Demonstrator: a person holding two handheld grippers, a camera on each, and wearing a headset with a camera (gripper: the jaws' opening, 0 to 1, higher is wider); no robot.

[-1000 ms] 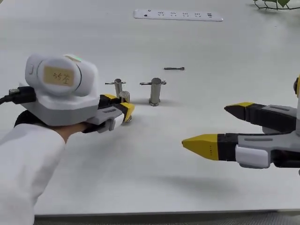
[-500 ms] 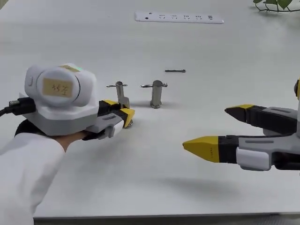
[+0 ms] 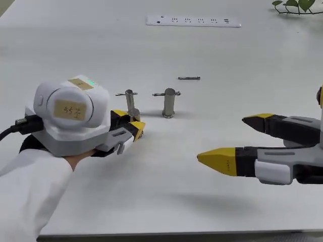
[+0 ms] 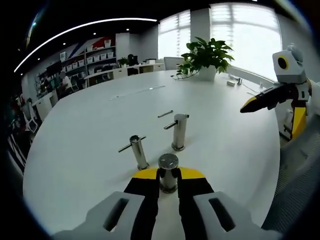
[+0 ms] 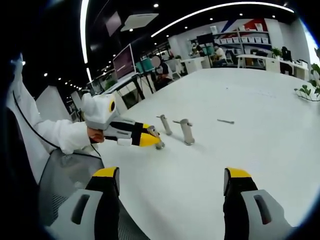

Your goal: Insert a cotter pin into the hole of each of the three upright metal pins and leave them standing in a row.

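1. Head view: on the white bench (image 3: 227, 55) two metal pins stand free, side by side. The rear pin (image 3: 130, 102) has the first cotter (image 3: 120, 94) through its top, and the centre pin (image 3: 168, 103) has the second cotter (image 3: 158, 94). One loose cotter pin (image 3: 189, 78) lies flat farther back, well apart from them. The left tool (image 3: 132, 121), in a white-sleeved hand, sits low just in front of the rear pin. The right tool (image 3: 222, 138) hangs well off to the right, jaws spread wide and empty. One power strip (image 3: 193, 20) lies at the far side.
2. Left gripper view: the left tool (image 4: 168, 175) pinches the held pin (image 4: 168, 165), which stands upright on the bench. That makes three pins, with the other two just beyond it. The loose cotter pin lies behind them.
3. Right gripper view: the right tool (image 5: 171, 176) stands wide apart over bare bench. Ahead, the three pins make a short row, the nearest one in the left tool's grip.
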